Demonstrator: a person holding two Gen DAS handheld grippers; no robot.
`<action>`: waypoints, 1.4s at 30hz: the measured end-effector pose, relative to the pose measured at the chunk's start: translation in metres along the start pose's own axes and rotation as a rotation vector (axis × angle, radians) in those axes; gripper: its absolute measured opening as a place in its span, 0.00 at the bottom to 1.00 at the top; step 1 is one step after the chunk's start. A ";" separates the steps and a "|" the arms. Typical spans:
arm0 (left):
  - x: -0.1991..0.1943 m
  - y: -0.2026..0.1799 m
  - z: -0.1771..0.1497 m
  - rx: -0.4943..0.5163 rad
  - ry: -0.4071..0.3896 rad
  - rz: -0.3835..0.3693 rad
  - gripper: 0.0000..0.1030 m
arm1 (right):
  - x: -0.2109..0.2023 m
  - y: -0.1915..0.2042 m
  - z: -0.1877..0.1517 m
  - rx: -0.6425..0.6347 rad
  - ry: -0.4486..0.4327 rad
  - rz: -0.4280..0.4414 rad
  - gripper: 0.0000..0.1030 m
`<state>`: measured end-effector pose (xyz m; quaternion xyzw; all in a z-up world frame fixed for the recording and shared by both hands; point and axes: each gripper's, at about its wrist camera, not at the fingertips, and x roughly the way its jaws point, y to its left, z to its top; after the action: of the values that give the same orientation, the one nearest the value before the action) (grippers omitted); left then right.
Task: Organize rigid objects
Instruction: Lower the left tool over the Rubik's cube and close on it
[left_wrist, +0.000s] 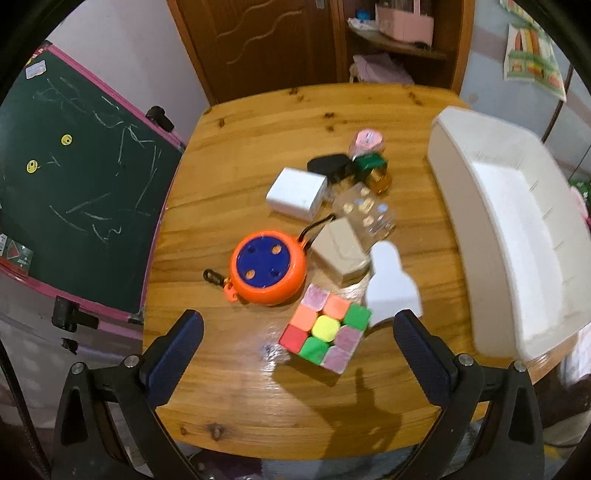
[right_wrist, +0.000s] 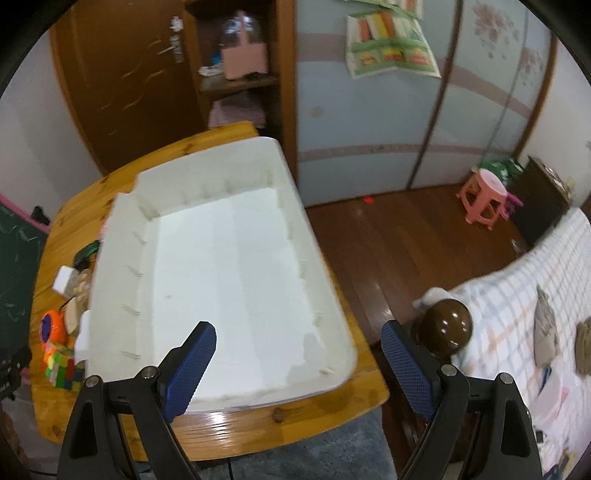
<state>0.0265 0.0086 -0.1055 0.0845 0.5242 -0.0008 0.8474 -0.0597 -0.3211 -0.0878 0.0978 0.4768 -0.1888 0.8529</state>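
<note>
A: On the wooden desk (left_wrist: 258, 398), in the left wrist view, the left claw (left_wrist: 299, 343) hangs wide open and empty above the puzzle cube (left_wrist: 325, 334). Behind the cube lie an orange and blue disc toy (left_wrist: 267, 273), a tan box (left_wrist: 341, 251), a white box (left_wrist: 297, 194), a clear jar (left_wrist: 365, 212), a black case (left_wrist: 330, 166), an amber bottle with a green cap (left_wrist: 375, 171) and a pink-topped jar (left_wrist: 367, 140). A flat white bottle-shaped piece (left_wrist: 391, 286) touches the cube's far corner.

B: And the white bin (left_wrist: 517, 240)?

A: At the desk's right side, well apart from the cube. In the right wrist view the bin (right_wrist: 221, 258) looks empty inside, so nothing seems sorted yet. The right claw (right_wrist: 299, 365) is open too, holding nothing, one finger over the bin's near edge, the other past the desk, over the floor. The cube (right_wrist: 61, 365) shows at the far left.

B: How should the pick go?

A: Probably the cube first, being nearest. It sits turned at an angle, so the left claw should rotate to meet two flat faces, not the corners, and drop straight down without nudging the white piece or the disc toy.
</note>
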 end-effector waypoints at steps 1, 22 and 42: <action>0.002 0.000 -0.001 0.003 0.008 0.003 0.99 | 0.003 -0.006 0.000 0.011 0.003 -0.013 0.89; 0.055 0.028 -0.012 -0.123 0.198 -0.168 0.99 | 0.100 -0.029 -0.014 0.144 0.285 0.069 0.25; 0.084 -0.005 -0.011 0.120 0.255 -0.195 0.65 | 0.107 -0.042 -0.013 0.214 0.286 0.106 0.10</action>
<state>0.0539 0.0129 -0.1853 0.0831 0.6321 -0.1038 0.7634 -0.0364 -0.3795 -0.1849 0.2387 0.5644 -0.1772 0.7701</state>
